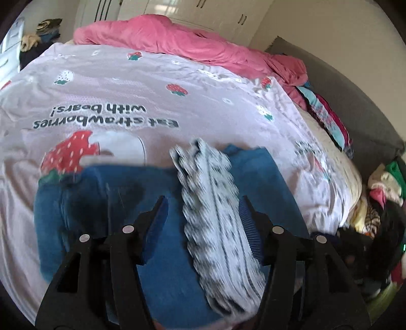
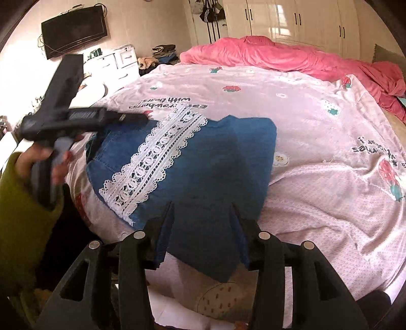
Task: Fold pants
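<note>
Both grippers hang over the bed with nothing pinched. Left gripper (image 1: 203, 200) shows its jaws parted above the folded blue pants (image 1: 157, 228), blurred lace trim (image 1: 210, 208) running between them toward 12 o'clock. Right gripper (image 2: 201, 207) has jaws apart too, hovering over the pants' near edge. Pants lie on the pink strawberry bedsheet (image 2: 317, 203); a pink duvet (image 2: 279, 55) bunches at 1 o'clock.

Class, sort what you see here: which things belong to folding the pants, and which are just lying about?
Belong to the job:
- blue pants with lace strip
- left gripper
- right gripper
- pink bedsheet under them

Just lying about:
- pink blanket
- clothes pile beside the bed
- television
- wardrobe
</note>
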`<action>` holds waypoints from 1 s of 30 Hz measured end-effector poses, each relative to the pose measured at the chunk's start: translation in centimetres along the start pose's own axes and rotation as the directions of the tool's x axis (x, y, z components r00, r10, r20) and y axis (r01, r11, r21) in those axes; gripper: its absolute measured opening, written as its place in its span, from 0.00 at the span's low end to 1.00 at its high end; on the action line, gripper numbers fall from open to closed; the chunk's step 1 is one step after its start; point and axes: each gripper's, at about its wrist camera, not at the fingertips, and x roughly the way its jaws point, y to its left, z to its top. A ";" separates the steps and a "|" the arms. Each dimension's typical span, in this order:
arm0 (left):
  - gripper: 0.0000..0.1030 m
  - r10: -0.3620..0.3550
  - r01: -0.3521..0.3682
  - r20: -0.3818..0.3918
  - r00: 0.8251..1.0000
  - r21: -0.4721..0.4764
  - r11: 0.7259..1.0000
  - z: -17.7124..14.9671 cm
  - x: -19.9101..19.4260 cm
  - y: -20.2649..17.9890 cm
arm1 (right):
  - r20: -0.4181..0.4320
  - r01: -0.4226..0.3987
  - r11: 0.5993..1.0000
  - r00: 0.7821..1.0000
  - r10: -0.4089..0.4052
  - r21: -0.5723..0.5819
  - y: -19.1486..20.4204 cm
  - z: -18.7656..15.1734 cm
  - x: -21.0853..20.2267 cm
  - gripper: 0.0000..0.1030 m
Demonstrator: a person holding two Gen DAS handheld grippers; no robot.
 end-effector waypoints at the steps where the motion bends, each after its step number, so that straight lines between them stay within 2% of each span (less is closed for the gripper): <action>1: 0.48 0.010 -0.010 -0.002 1.000 0.008 1.000 -0.5 -0.2 -0.5 | 0.001 0.005 1.000 1.000 -0.005 -0.003 0.1 0.1 -0.2 0.41; 6: 0.48 0.075 -0.072 -0.038 0.996 0.061 0.996 -2.5 -0.2 -2.1 | -0.011 0.026 1.000 1.000 -0.026 -0.010 0.1 -0.3 -0.3 0.41; 9: 0.53 0.108 -0.103 -0.049 0.993 0.096 0.990 -3.7 -0.1 -2.9 | -0.041 0.013 0.999 0.999 -0.015 -0.037 0.6 -0.6 0.3 0.41; 11: 0.55 0.128 -0.120 -0.071 0.989 0.105 0.987 -4.4 0.4 -3.0 | -0.096 0.043 0.995 0.994 -0.051 -0.087 0.9 -1.2 1.3 0.41; 14: 0.55 0.199 -0.185 -0.084 0.976 0.152 0.971 -5.8 1.1 -3.2 | -0.143 0.100 0.984 0.982 -0.121 -0.148 0.8 -2.7 2.1 0.42; 16: 0.55 0.228 -0.211 -0.077 0.971 0.183 0.960 -6.7 1.4 -3.3 | -0.149 0.098 0.987 0.982 -0.117 -0.131 0.3 -3.2 2.0 0.42; 22: 0.56 0.231 -0.215 -0.067 0.971 0.187 0.958 -7.1 1.5 -3.2 | -0.152 0.101 0.987 0.981 -0.119 -0.121 0.1 -3.4 2.2 0.42; 25: 0.56 0.213 -0.204 -0.041 0.976 0.164 0.965 -6.8 0.2 -3.3 | -0.141 0.060 0.996 0.988 -0.069 -0.067 -0.5 -2.8 1.1 0.45; 27: 0.61 0.200 -0.198 0.001 0.980 0.149 0.969 -6.2 -1.2 -3.4 | -0.081 0.011 1.000 0.997 -0.010 0.008 -1.6 -1.7 -0.4 0.49; 30: 0.63 0.176 -0.181 0.053 0.983 0.129 0.975 -4.4 -2.5 -3.3 | -0.017 -0.001 0.997 1.000 0.002 0.072 -3.4 0.7 -1.5 0.51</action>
